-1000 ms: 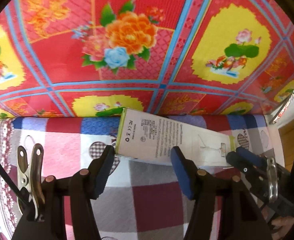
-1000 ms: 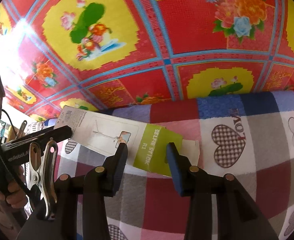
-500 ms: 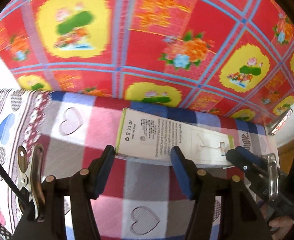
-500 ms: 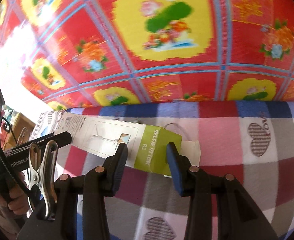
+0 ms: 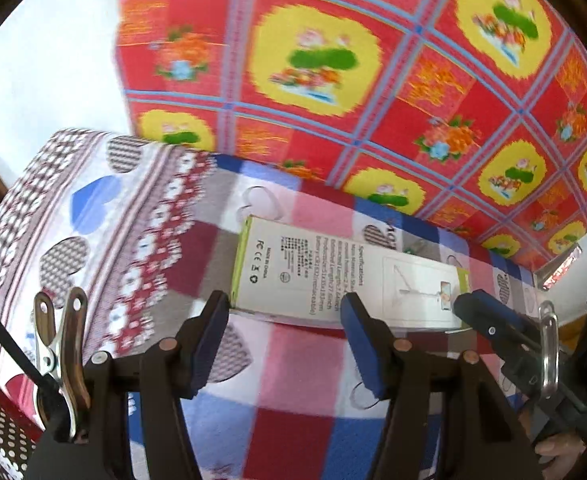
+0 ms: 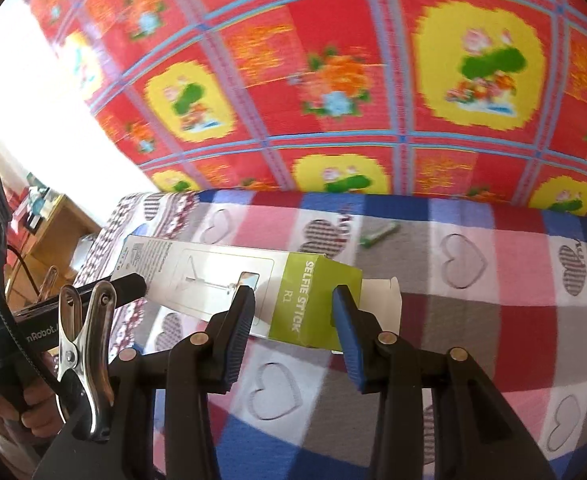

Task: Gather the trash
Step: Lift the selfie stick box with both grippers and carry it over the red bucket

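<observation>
The selfie stick box (image 6: pixel 229 280) is carried in the air above the checked heart blanket (image 6: pixel 473 300), held at both ends. The right gripper (image 6: pixel 293 312) clamps the green end beside its open flap; the left gripper (image 5: pixel 285 320) seems to pinch the printed white end, though blur hides the contact. It looks like light, stiff cardboard that may crush, so holding near the ends suits it. A small green scrap (image 6: pixel 377 234) lies on the blanket beyond the box.
</observation>
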`<state>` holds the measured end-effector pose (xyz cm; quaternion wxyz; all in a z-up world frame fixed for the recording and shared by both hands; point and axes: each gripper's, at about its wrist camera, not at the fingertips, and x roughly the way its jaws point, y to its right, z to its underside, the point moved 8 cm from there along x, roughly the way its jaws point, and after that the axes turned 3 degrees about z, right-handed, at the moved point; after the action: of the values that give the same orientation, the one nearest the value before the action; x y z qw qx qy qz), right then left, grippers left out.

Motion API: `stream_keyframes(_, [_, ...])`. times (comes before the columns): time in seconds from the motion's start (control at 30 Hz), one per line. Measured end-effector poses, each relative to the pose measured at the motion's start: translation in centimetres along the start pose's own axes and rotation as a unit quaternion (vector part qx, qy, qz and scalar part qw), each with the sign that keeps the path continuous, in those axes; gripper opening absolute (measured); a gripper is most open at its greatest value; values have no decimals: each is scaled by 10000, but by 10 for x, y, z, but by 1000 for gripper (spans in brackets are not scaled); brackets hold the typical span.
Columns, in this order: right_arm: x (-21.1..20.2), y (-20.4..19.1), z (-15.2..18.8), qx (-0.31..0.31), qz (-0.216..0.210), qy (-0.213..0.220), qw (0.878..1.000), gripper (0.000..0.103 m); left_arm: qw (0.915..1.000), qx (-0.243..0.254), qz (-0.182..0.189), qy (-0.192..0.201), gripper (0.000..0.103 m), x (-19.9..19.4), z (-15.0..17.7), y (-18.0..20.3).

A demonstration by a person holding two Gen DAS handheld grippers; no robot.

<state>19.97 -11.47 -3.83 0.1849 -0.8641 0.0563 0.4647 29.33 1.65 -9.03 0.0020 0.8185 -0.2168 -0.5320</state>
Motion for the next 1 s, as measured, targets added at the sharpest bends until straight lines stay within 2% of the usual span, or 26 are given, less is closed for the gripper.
stream_keyframes(0.5, [3, -129, 23, -447, -281, 15, 9986, 43, 9980, -472, -275, 313, 61, -73, 23, -118])
stream_keyframes(1.0, [25, -247, 43, -802, -572, 37, 9951, 43, 9940, -797, -568, 495, 61, -124, 39, -233])
